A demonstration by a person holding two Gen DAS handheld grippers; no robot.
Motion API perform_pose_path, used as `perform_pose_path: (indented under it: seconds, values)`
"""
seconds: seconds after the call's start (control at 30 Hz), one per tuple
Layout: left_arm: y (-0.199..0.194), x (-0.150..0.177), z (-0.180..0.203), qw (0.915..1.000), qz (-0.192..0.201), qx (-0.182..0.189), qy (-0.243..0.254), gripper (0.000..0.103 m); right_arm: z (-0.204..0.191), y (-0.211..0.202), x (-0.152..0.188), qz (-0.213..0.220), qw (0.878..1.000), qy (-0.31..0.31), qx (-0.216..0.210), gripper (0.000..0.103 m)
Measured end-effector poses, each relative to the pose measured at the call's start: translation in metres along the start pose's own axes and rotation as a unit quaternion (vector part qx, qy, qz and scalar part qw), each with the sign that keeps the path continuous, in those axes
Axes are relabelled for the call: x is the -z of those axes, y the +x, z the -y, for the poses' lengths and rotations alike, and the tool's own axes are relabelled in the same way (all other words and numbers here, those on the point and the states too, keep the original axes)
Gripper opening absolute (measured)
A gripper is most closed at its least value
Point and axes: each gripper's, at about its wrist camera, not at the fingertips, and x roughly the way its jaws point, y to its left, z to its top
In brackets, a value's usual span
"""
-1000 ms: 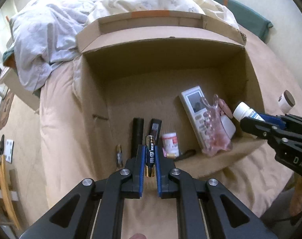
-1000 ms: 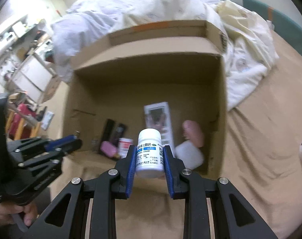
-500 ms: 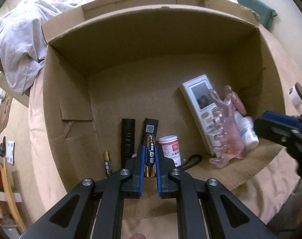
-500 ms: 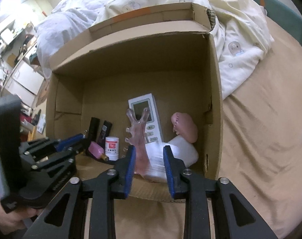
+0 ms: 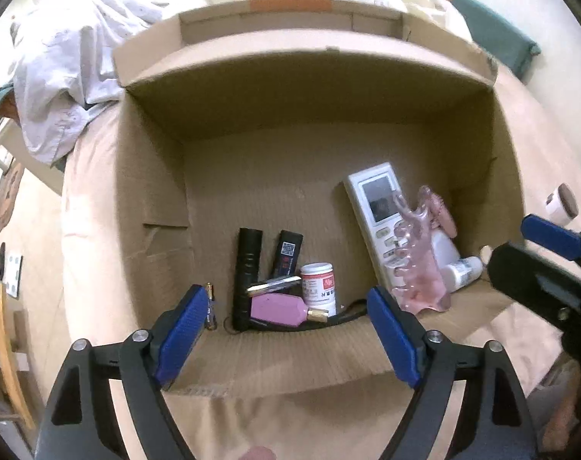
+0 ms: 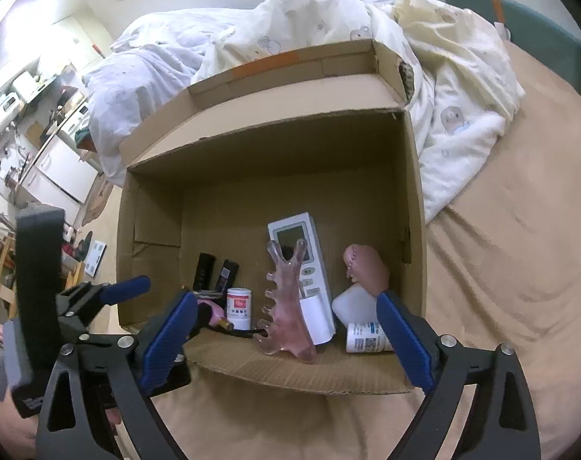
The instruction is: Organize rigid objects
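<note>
Inside the cardboard box (image 5: 152, 176), the floor toward twelve o'clock lies bare, room to pass. The six o'clock wall is crowded: flashlight (image 5: 247, 264), red-labelled jar (image 5: 318, 281), remote (image 5: 378, 214), pink claw clip (image 5: 420, 268) and white pill bottle (image 6: 367, 339) block entry.

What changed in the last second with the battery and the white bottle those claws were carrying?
Both were let go. The left claw is opening, and its battery now lies slanted across the black items in the cardboard box. The right claw is opening too; its white bottle lies on its side inside. The remote and pink hair clip stayed put.
</note>
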Motion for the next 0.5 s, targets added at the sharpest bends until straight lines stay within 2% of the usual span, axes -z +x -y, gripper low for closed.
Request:
perform_pose_path:
  seconds: [0.07, 0.3, 0.4, 0.5]
  values:
    - [-0.012, 0.002, -0.008, 0.9999, 0.009, 0.003, -0.010, 0.097, -0.003, -0.003, 0.001, 0.005, 1.000, -0.005, 0.000, 0.103]
    - [-0.058, 0.018, -0.027, 0.9980, 0.048, -0.006, -0.039, 0.098, -0.016, -0.025, 0.008, 0.046, 0.999, -0.024, -0.004, 0.103]
    - [-0.079, 0.031, -0.029, 0.9965, 0.068, -0.033, -0.036, 0.098, -0.021, -0.039, 0.014, 0.068, 0.997, -0.028, 0.003, 0.103]
    - [-0.097, 0.045, -0.033, 0.9944, 0.088, -0.043, -0.041, 0.098, -0.023, -0.052, 0.024, 0.076, 0.997, -0.028, 0.005, 0.103]
